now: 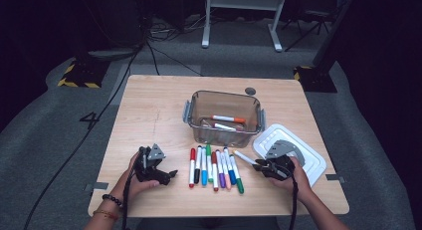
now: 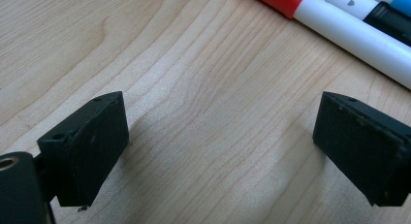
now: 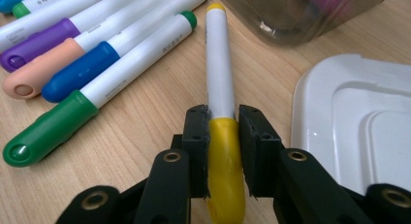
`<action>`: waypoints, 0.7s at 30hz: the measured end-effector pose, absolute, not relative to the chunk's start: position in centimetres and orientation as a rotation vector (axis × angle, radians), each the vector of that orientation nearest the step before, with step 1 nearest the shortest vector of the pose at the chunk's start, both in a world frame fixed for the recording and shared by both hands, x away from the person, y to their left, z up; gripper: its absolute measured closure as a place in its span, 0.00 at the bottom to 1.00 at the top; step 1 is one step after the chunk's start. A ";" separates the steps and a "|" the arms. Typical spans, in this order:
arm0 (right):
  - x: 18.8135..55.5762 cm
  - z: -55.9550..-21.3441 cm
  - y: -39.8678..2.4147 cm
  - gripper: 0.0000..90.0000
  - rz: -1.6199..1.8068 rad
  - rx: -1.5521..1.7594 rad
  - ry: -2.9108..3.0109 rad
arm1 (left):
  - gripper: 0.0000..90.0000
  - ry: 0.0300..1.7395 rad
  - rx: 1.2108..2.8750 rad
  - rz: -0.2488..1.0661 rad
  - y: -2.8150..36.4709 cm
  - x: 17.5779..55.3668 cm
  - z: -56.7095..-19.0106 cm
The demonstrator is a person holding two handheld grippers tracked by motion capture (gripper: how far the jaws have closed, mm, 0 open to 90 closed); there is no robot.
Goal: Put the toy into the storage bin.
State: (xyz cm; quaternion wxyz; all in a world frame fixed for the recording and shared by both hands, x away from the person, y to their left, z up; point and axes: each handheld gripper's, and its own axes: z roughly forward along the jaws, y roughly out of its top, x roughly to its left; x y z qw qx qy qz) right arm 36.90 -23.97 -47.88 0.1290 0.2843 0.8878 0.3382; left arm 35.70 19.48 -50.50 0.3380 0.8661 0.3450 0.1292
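Right claw (image 3: 220,132) is clamped on the yellow marker (image 3: 219,88) low over the tabletop (image 1: 149,105) by the lid (image 1: 308,153), so I'd lift it level into the bin (image 1: 224,115), while left claw (image 2: 220,146) idles wide open

Yellow-capped marker (image 3: 220,136) flat on table (image 3: 135,132)

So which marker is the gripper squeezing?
The yellow-capped marker. The right gripper is shut on its cap; the other markers lie loose in a row beside it.
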 end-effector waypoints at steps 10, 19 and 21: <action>36.5 -46.5 -24.2 0.83 1.027 0.749 2.564 | 0.07 0.900 2.254 0.333 19.5 35.7 -50.5; 35.4 -43.9 -23.8 0.83 1.129 0.599 2.577 | 0.07 0.899 2.255 0.334 19.5 35.7 -50.5; 35.3 -43.2 -23.5 0.83 1.148 0.561 2.581 | 0.07 0.899 2.255 0.334 19.5 35.7 -50.5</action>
